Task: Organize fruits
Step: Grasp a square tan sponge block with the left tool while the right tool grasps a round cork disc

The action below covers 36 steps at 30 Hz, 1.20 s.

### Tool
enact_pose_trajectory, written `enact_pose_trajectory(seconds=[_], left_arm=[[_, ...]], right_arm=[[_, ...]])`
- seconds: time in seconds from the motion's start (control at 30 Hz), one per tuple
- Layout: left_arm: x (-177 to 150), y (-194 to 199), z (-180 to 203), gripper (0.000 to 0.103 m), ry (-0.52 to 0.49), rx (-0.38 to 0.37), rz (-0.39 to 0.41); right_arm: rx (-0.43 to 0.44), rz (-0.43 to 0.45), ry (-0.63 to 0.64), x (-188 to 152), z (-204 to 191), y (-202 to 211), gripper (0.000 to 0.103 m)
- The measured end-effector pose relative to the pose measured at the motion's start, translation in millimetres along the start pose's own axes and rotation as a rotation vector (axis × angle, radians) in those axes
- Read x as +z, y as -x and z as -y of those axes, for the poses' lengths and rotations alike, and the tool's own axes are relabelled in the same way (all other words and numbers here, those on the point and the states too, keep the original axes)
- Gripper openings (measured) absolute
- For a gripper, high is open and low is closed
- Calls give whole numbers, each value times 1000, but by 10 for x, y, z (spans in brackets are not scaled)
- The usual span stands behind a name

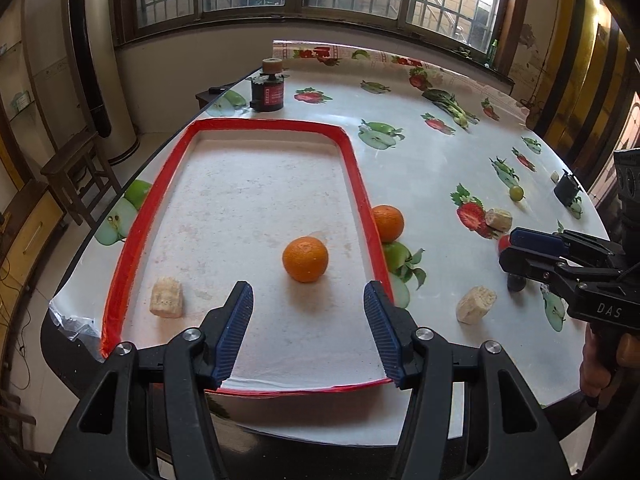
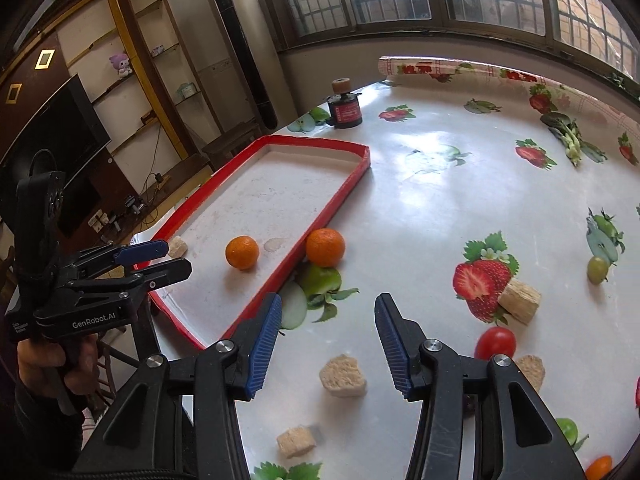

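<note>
Fingers spread wide on both our grippers, nothing between them: our left gripper (image 1: 308, 332) hangs over the near end of the red-rimmed tray (image 1: 132, 236), where one orange (image 1: 305, 259) sits beside a pale chunk (image 1: 166, 297). Our right gripper (image 2: 328, 344) faces a second orange (image 2: 325, 247) touching the tray's outer rim; a cherry tomato (image 2: 495, 343) and a green grape (image 2: 597, 269) lie on the tablecloth (image 2: 420, 216)

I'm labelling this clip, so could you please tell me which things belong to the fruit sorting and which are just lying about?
Belongs to the job:
red tray
orange in the tray
orange beside the tray
red tomato
green grape

Just lying about:
beige chunks, e.g.
black jar
leafy greens
</note>
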<state>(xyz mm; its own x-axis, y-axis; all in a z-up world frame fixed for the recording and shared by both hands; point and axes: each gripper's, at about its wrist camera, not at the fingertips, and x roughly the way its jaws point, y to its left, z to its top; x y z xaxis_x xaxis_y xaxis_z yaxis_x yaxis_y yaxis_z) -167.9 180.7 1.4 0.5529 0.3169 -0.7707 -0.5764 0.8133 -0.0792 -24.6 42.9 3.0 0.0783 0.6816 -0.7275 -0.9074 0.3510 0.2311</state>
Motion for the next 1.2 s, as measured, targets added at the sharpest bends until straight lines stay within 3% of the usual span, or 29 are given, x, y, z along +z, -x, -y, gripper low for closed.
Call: enact_pose_trajectory(seconds=[0.57,1.2], left_arm=[[-44,-107,823,56,-125,-121,-44],[-76,-428,1245,56,-178,-212,-121]], right_arm=[[-98,29,-136,-337,692,336,51],[-191,8,-154,-422,966,254,51]])
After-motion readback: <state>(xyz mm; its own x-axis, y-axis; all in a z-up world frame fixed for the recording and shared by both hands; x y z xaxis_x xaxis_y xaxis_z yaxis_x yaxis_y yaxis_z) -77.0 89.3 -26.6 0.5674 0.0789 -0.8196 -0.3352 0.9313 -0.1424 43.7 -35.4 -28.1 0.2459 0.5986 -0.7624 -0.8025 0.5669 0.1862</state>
